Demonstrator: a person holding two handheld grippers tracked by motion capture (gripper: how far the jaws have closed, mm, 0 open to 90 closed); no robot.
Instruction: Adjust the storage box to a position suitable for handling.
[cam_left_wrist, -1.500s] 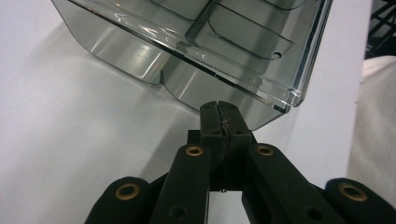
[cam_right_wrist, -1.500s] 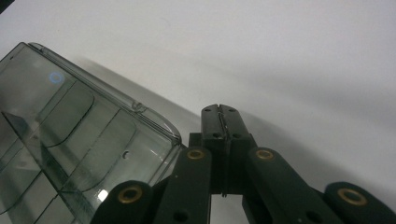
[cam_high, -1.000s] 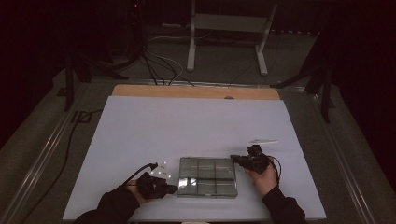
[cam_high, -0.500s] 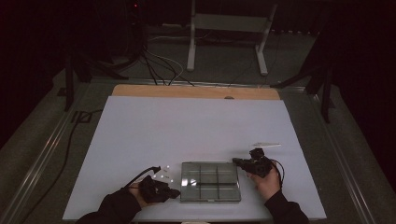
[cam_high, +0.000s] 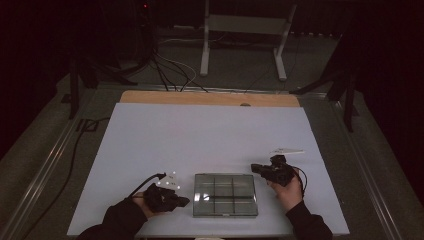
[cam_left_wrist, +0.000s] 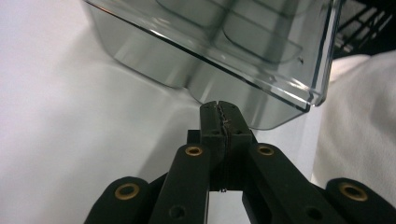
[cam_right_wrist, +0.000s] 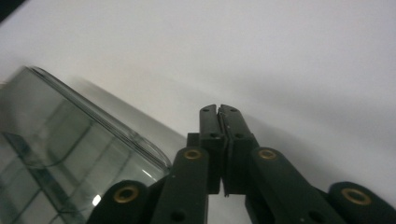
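Clear smoky plastic compartment box (cam_high: 225, 195) flat on white counter (cam_high: 200, 140). Left gripper (cam_high: 184, 201) and right gripper (cam_high: 256, 169) flank it, both pressed together, pinching nothing.

Clear glossy plastic on a matt white counter

The compartment box (cam_high: 225, 194) looks like smooth, transparent, smoke-tinted plastic with bright glints; the counter (cam_high: 200, 135) has a matt white sheet and a bare wood far edge; the tongs (cam_left_wrist: 219, 108) are matt black with brass-coloured rivets.

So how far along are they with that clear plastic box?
Nothing looks done yet. The clear compartment box lies flat on the white table cover, apparently closed. In hand: the left gripper and right gripper flank it, jaws shut on nothing, neither gripping it. Grasping or opening it probably remains.
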